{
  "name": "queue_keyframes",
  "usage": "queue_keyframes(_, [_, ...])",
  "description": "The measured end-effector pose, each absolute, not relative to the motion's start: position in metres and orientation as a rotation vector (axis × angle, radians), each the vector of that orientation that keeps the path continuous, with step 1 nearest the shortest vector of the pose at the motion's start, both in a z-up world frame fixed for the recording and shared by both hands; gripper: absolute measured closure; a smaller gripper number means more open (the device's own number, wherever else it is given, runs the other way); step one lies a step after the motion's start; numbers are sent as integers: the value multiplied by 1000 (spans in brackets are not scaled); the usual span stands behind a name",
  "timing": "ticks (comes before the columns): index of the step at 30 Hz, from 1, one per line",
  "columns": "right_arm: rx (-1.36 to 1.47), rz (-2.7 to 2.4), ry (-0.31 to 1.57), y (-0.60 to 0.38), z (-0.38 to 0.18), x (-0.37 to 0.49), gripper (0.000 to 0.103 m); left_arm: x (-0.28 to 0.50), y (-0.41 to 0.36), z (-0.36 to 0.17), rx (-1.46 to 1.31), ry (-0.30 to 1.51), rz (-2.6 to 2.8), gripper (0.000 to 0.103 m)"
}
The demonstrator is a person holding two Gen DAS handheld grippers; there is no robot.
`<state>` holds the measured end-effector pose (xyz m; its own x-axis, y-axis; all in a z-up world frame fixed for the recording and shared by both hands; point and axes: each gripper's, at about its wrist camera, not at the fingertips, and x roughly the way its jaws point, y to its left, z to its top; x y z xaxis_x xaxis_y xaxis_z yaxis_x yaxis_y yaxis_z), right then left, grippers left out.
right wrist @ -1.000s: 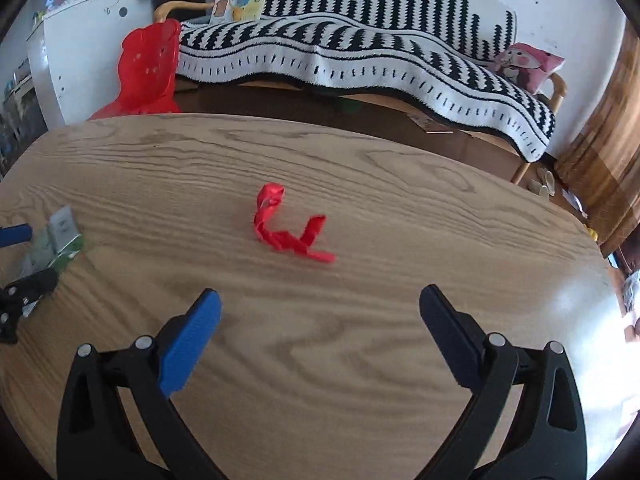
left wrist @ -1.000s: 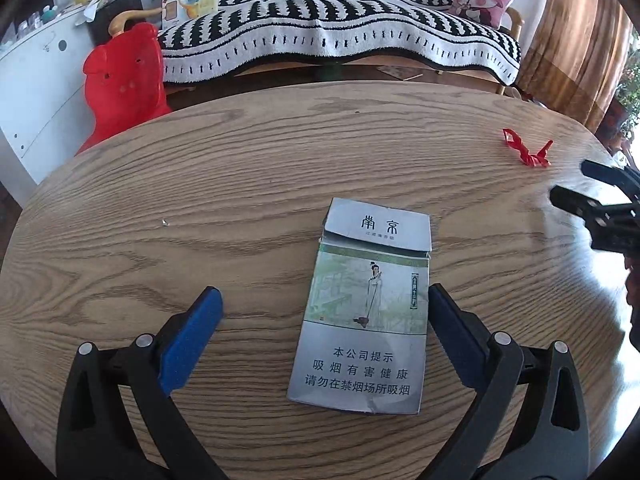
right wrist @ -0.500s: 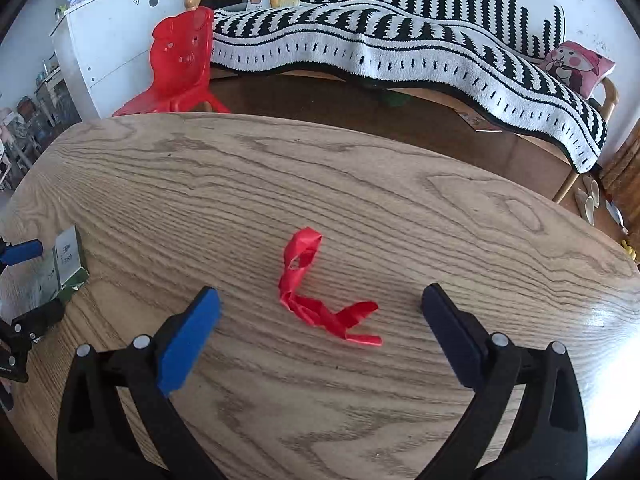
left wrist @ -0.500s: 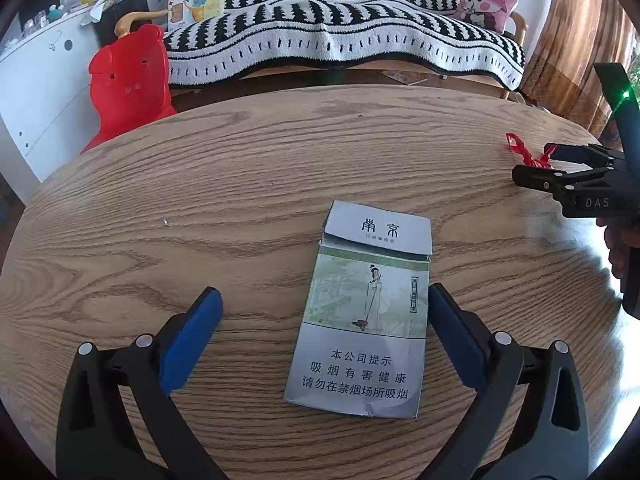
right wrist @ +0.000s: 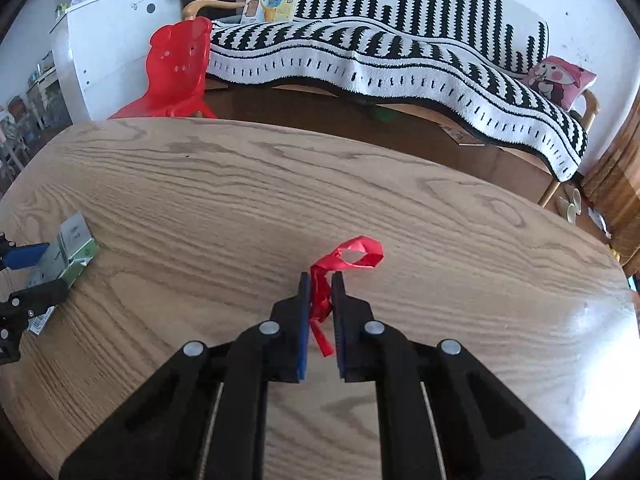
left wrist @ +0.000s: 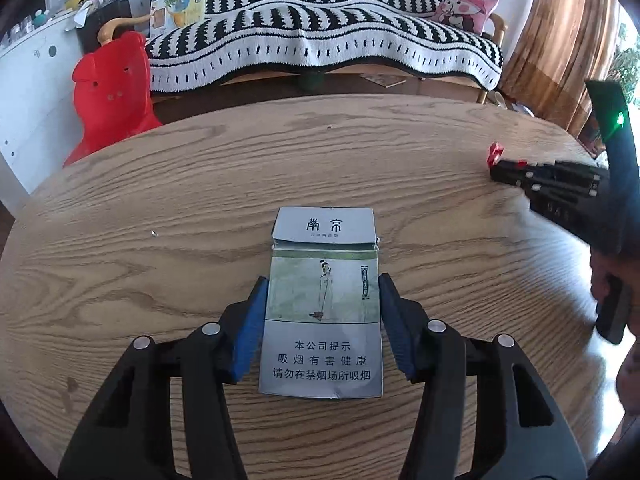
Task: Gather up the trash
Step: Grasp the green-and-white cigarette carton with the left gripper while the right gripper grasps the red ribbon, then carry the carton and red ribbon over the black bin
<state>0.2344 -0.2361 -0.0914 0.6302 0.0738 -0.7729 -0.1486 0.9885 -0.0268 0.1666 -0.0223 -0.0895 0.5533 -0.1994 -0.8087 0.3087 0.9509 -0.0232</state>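
Note:
A silver and green cigarette pack (left wrist: 324,304) lies flat on the round wooden table (left wrist: 160,200). My left gripper (left wrist: 323,278) straddles it, its jaws closing, and the blue pads touch both long sides of the pack. In the right wrist view the same pack (right wrist: 72,248) shows at the far left, between the left gripper's fingers (right wrist: 36,300). My right gripper (right wrist: 321,280) is shut on a red ribbon scrap (right wrist: 356,256), whose loop sticks out beyond the tips. From the left wrist view the right gripper (left wrist: 500,172) sits at the table's right side with the ribbon (left wrist: 495,152) at its tip.
A red plastic chair (left wrist: 112,96) stands beyond the table's far left edge. Behind it runs a sofa with a black and white striped cover (left wrist: 320,52). A hand (left wrist: 604,280) holds the right gripper. A white cabinet (right wrist: 108,48) stands at the back left.
Both grippers stood wide open before. The left jaws have closed in onto the pack's sides. The right gripper moved forward over the red ribbon and shut on it.

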Motion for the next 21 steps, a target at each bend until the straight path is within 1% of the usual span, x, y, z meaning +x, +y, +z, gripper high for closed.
queue_keyframes(4, [-68,107,878,-231,-91,222,92,164,-21,-86,114,932,-309,49])
queue_keyframes(10, [-55,67,786,-224,-79,184,92,161,-16,-76,97,911,-318,49])
queue_keyframes(13, [-12,76,769,-225,-74,166,92,161,-14,-76,74,931,-321,49])
queue_keyframes(17, [55,89,707,-226,-48,131,92,148,-20,-57,58,891,-336,49])
queue_keyframes(21, [16,50,657,-237,-10,72,92,127,-39,-33,67,836,-386,49])
